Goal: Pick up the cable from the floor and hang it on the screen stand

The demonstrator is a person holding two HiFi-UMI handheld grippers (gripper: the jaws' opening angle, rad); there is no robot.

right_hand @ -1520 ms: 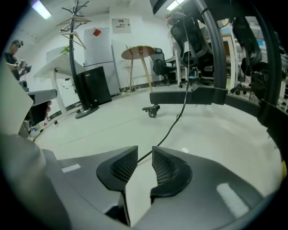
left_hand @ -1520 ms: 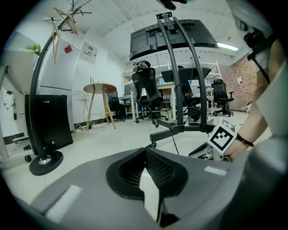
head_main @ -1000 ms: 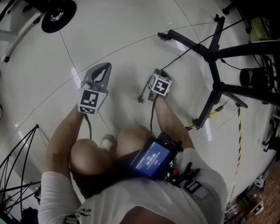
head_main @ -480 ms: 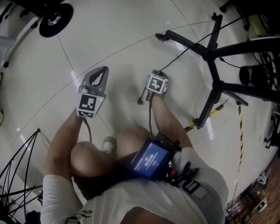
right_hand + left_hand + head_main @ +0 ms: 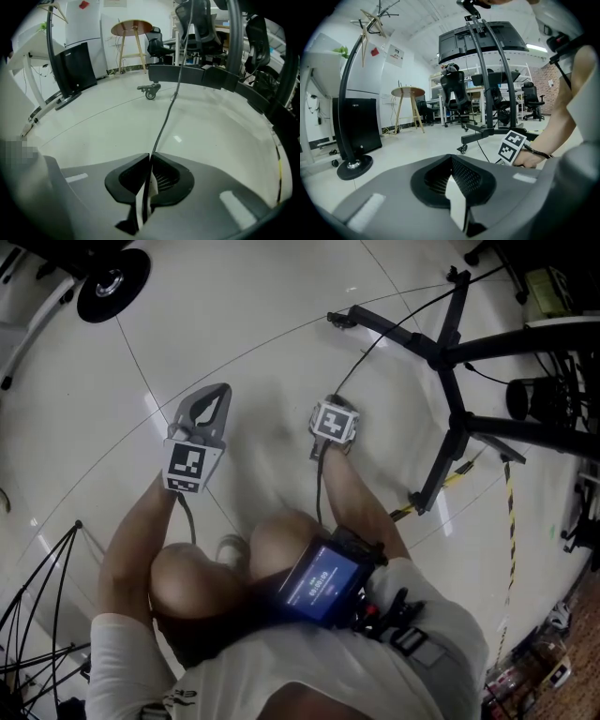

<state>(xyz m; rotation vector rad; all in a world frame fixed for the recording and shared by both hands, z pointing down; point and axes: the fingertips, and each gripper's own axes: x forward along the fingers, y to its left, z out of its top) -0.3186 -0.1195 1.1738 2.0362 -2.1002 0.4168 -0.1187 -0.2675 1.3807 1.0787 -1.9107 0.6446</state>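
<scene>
A thin black cable [image 5: 167, 115] runs across the pale floor from the screen stand's base [image 5: 201, 75] straight into my right gripper [image 5: 150, 155]. Its jaws have just been closing, and they now pinch the cable between the pads. In the head view the right gripper [image 5: 329, 407] points steeply down at the floor, and the cable [image 5: 364, 354] curves from it toward the black screen stand [image 5: 450, 352]. My left gripper [image 5: 213, 392] hovers to the left, shut and empty [image 5: 451, 158]. The stand [image 5: 487, 84] carries a dark screen [image 5: 480, 42].
A round black base [image 5: 111, 282] sits at the far left. Thin tripod legs [image 5: 42, 568] spread at the lower left. A yellow-black striped line [image 5: 511, 512] lies right of the stand. Office chairs [image 5: 457, 96], a round table [image 5: 408, 92] and a black box [image 5: 356, 126] stand beyond.
The right gripper's marker cube has tipped and shifted slightly toward the cable. The loose cable end beside it has drawn in under the gripper. The left gripper has kept still.
</scene>
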